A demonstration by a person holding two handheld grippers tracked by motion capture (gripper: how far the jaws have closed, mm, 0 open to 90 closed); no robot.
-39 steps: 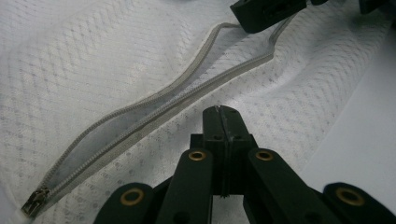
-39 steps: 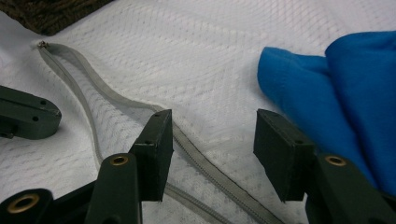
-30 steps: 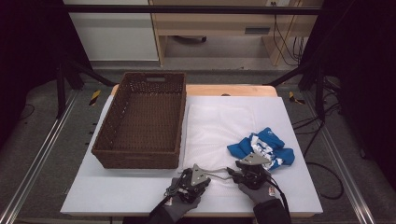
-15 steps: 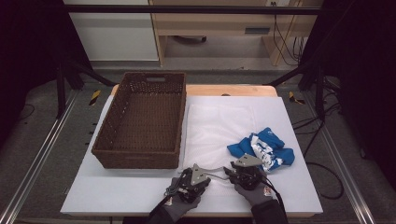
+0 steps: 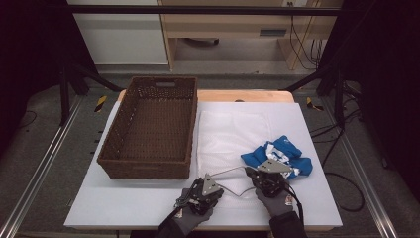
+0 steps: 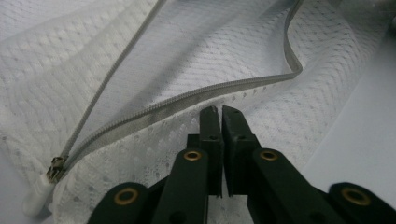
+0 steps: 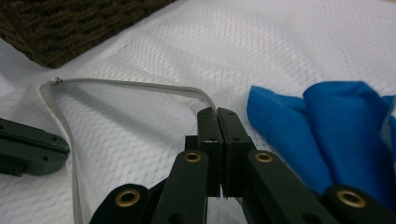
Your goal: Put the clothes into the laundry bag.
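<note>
Both grippers are clenched on the open mouth of the white mesh laundry bag (image 5: 230, 144): your left gripper (image 6: 219, 112) pinches the near zipper edge (image 6: 187, 100), and your right gripper (image 7: 216, 114), whose jaws have just been closing, pinches the upper edge. The blue garment (image 7: 336, 126) lies just right of your right jaws, nearer that hand. The wicker basket (image 5: 148, 131) beyond looks empty.

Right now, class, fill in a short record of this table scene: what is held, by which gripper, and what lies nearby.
Work: opening a white mesh zip bag
Left gripper: shut on the bag's near zip edge
Right gripper: jaws have just closed on the grey zipper tape
Beside bag: crumpled blue cloth, to its right
Left of bag: brown woven basket
</note>
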